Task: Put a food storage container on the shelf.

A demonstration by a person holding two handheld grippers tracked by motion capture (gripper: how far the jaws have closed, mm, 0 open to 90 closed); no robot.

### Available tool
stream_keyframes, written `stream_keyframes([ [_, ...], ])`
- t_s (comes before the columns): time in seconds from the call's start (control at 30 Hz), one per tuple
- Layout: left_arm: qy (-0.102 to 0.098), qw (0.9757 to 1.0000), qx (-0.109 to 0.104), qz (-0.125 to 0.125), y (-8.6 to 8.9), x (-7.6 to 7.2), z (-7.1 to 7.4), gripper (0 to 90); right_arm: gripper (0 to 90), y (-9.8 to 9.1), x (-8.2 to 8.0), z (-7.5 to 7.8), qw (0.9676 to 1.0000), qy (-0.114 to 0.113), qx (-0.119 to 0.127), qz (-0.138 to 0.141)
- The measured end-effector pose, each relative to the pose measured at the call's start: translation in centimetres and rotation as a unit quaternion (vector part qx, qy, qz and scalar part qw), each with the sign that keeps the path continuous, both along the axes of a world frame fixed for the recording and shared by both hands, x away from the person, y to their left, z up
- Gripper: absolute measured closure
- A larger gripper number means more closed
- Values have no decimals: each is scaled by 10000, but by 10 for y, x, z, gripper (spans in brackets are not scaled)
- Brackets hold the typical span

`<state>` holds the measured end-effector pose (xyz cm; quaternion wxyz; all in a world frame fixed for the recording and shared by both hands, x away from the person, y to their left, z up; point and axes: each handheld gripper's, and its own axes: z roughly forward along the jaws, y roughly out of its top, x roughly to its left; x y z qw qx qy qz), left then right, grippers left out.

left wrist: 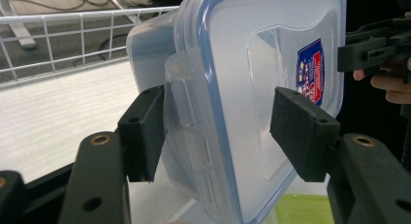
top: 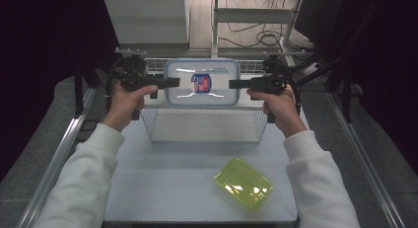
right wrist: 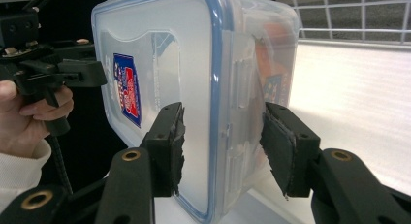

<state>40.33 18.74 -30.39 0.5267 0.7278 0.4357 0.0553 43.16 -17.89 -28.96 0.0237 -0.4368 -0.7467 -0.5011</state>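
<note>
A clear plastic container (top: 201, 82) with a blue-rimmed lid and a red and blue label hangs in the air above a white wire basket (top: 148, 123). My left gripper (top: 172, 82) is shut on its left end and my right gripper (top: 235, 83) on its right end. In the left gripper view the container (left wrist: 242, 88) sits between the pads of my left gripper (left wrist: 223, 132), one on the lid, one at the side latch. In the right gripper view the container (right wrist: 194, 78) is clamped the same way by my right gripper (right wrist: 225, 146).
A yellow-green translucent tray (top: 243, 182) lies on the white table (top: 162, 188) near its front right. The basket stands at the table's far half. Metal rails run along both sides of the table. Cables lie on the floor behind.
</note>
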Motion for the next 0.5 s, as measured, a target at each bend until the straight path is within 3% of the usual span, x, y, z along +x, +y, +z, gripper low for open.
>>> stream_keyframes([
  [0.13,99,9999,-92,18,-1,11,0,388,505,-2,11,-2,9996,221,137,-123],
  [0.3,331,9986,-406,113,2,25,-5,374,493,-2,18,-6,9984,371,325,-260],
  [0.4,388,9980,-466,188,0,30,-8,353,476,-1,21,-7,9980,406,327,-344],
  [0.5,580,9968,-484,252,-2,36,-12,306,509,0,22,-8,9976,361,248,-528],
])
